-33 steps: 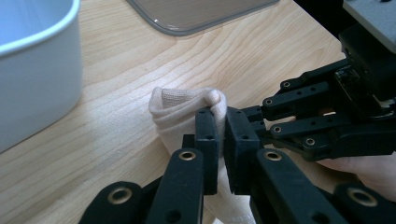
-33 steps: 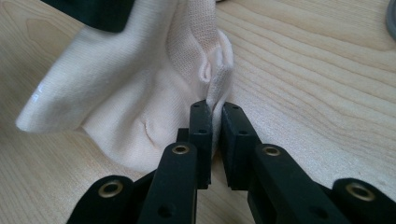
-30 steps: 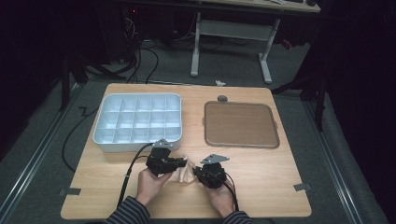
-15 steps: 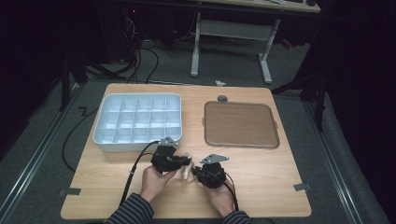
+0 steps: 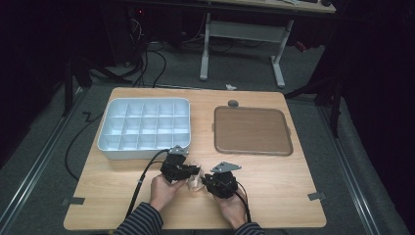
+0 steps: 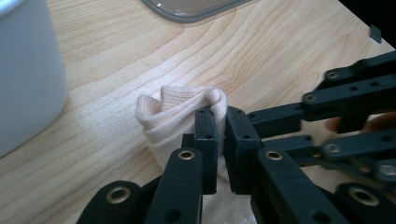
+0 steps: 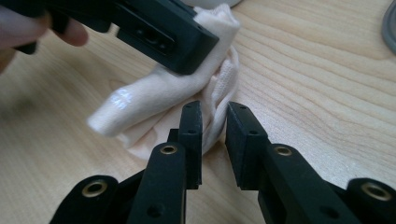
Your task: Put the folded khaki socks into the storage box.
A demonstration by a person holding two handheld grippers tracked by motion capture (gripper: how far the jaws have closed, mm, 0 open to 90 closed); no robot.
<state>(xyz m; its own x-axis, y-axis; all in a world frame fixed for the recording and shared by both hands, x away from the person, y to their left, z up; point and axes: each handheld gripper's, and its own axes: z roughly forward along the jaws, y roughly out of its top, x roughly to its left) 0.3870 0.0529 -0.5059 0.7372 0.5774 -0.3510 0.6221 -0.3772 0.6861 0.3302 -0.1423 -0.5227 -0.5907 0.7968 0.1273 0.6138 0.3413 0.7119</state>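
While both hands sit low at the bottom centre of the high view, a small cream sock (image 5: 195, 180) lies bunched on the wooden tabletop (image 5: 274, 196) between them. At the left of the frame stands a white divided tray (image 5: 112, 147), just above the left tongs (image 5: 192, 171), which are pinched together on a fold of the sock; the left gripper view shows the two pads squeezing the fabric's rolled edge. Moving right, the right tongs (image 7: 214, 121) point at the same sock, their jaws having just been opening, a narrow gap now between them with a strand of cloth lying in it, unpressed. Farther right, in the upper right of the tabletop, rests a brown flat lid (image 5: 252, 129).
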